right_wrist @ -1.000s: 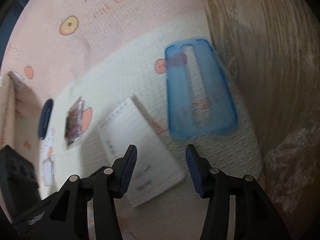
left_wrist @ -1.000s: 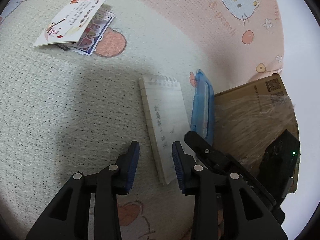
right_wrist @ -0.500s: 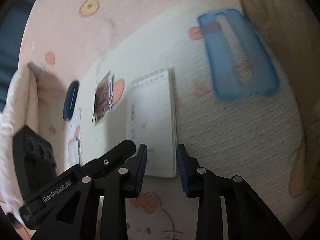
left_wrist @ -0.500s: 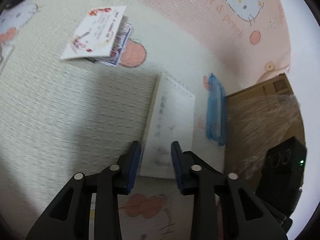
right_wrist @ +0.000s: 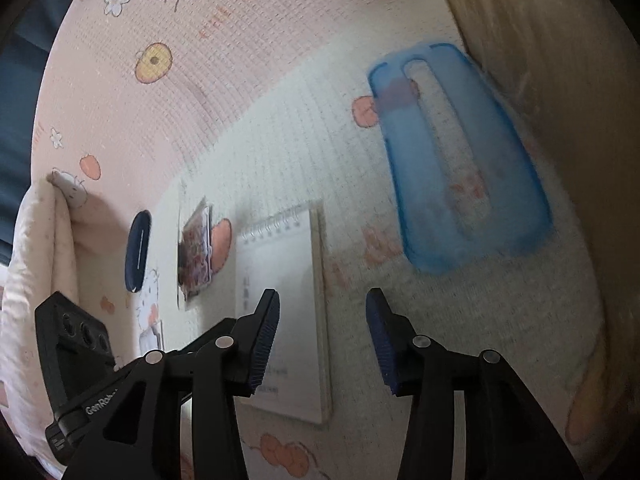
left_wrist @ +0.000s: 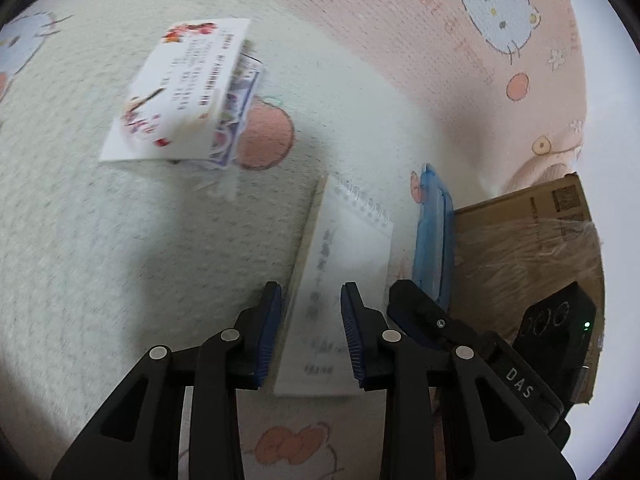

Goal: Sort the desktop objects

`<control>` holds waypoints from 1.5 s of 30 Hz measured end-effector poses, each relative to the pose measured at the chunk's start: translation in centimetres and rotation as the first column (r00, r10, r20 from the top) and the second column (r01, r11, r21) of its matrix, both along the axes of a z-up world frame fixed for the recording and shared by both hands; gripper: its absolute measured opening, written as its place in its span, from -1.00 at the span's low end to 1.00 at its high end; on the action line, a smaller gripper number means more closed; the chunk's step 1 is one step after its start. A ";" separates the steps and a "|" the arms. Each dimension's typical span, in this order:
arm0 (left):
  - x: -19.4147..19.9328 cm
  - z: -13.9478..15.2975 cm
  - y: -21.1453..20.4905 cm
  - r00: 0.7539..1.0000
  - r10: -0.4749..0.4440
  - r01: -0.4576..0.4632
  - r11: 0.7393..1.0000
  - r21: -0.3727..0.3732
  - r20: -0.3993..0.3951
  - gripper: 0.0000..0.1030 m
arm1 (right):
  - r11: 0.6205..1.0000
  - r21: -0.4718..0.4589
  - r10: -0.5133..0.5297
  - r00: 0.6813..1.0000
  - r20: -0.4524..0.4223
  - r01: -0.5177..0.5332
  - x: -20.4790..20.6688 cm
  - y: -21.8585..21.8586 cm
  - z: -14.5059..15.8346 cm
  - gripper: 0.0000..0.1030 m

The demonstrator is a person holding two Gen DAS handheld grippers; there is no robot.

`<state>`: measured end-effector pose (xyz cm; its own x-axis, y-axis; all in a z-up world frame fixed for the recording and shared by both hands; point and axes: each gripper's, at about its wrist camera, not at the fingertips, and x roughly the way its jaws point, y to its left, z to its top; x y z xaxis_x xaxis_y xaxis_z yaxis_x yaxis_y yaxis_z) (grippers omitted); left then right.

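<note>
Notepad (left_wrist: 344,264), spiral-bound, lies flat on a cartoon-print mat (left_wrist: 100,280), the landmark here. Just right of it sits a blue case (right_wrist: 460,160), then a cardboard box (left_wrist: 528,248); up-left lies a stack of cards (left_wrist: 180,88). Left gripper (left_wrist: 310,332) hangs over the notepad's near end, jaws parted, holding nothing. Right gripper (right_wrist: 322,336) has just been opening, straddling the notepad's right edge, empty. Since a second ago both have centred on the notepad, likely the next item sorted.

Notepad (left_wrist: 344,264) on mat (left_wrist: 120,260), case (left_wrist: 432,240) between it and box (left_wrist: 520,248)
</note>
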<state>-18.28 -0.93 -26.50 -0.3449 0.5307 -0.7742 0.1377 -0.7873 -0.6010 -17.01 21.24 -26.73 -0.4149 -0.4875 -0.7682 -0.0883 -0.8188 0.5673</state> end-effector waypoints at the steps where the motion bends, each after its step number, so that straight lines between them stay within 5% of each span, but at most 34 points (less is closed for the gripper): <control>1: -0.2 0.0 0.2 1.000 -0.006 0.006 1.000 0.003 -0.008 -0.35 | 1.000 -0.001 0.005 1.000 -0.007 -0.005 -0.2 -0.2 -0.1 -0.18; 8: -0.1 -0.5 0.3 1.000 -0.020 0.020 0.997 0.079 -0.001 -0.36 | 0.998 -0.055 0.022 1.000 -0.003 -0.022 -0.6 -0.6 -0.7 -0.17; 12: 0.3 -0.4 0.8 1.000 -0.024 0.024 0.998 0.052 -0.004 -0.36 | 0.997 -0.075 0.024 1.000 0.003 -0.024 -0.8 -0.4 -1.0 -0.17; 16: 0.5 -0.3 0.9 1.000 -0.007 0.007 0.999 0.040 -0.005 -0.45 | 0.999 0.020 0.051 0.999 -0.008 -0.051 -0.6 -1.4 -0.6 -0.37; 19: 1.1 0.6 1.6 0.999 -0.028 0.026 0.999 -0.046 -0.032 -0.68 | 0.985 0.151 0.090 0.995 -0.048 -0.082 0.1 -2.6 -0.1 -0.49; 25: 1.8 2.5 1.1 0.997 -0.019 0.018 1.000 -0.015 -0.071 -0.69 | 0.986 0.150 0.085 0.995 -0.057 -0.076 0.8 -2.3 1.0 -0.50; 35: 3.1 9.7 0.9 0.977 -0.010 0.015 1.000 0.021 -0.215 -0.69 | 0.985 0.162 0.095 0.974 -0.205 -0.062 3.0 -1.9 8.8 -0.51; 45: 5.8 18.2 1.8 0.921 -0.003 0.030 0.998 0.063 -0.391 -0.69 | 0.991 0.134 0.067 0.923 -0.378 -0.018 5.8 -0.4 17.7 -0.51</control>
